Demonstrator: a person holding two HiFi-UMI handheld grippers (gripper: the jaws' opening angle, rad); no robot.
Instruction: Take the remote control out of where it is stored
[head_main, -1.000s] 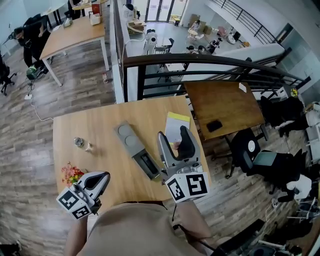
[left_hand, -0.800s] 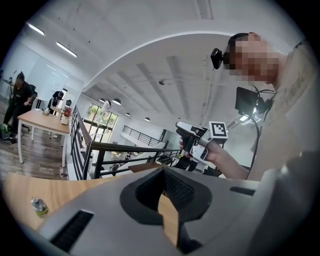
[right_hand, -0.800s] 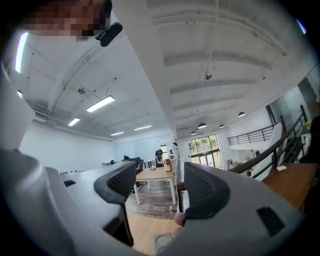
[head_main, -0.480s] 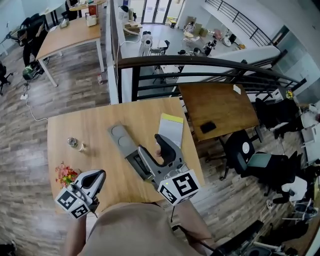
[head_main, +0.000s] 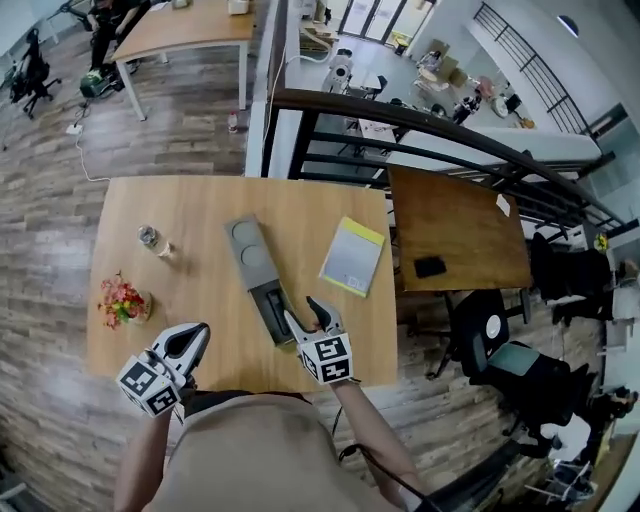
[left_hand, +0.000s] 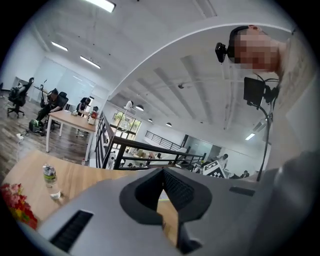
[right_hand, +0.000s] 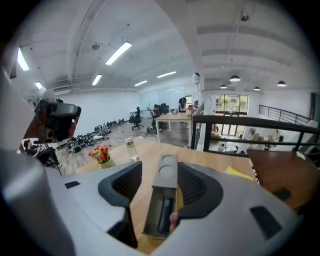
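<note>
A long grey storage box (head_main: 256, 268) lies on the wooden table (head_main: 200, 215), its near compartment open. In the right gripper view the black remote (right_hand: 164, 215) lies inside that compartment of the box (right_hand: 167, 176). My right gripper (head_main: 306, 316) hovers at the box's near end, slightly to its right. Its jaws have just been closing but still stand apart, and the right gripper (right_hand: 160, 172) view looks between them at the box end without the pads touching it. My left gripper (head_main: 186, 345) hangs at the table's near left edge, its tips (left_hand: 162, 171) together and holding nothing.
A yellow-and-white booklet (head_main: 352, 256) lies right of the box. A small bottle (head_main: 149, 237) and a flower pot (head_main: 120, 300) stand at the table's left. Beyond the right edge stands a darker table (head_main: 460, 225) carrying a black object (head_main: 430, 267); a dark railing (head_main: 400, 115) runs behind.
My right gripper has dropped from high above the table down to the box's near end and its jaws have narrowed. The left gripper has sunk a little.
</note>
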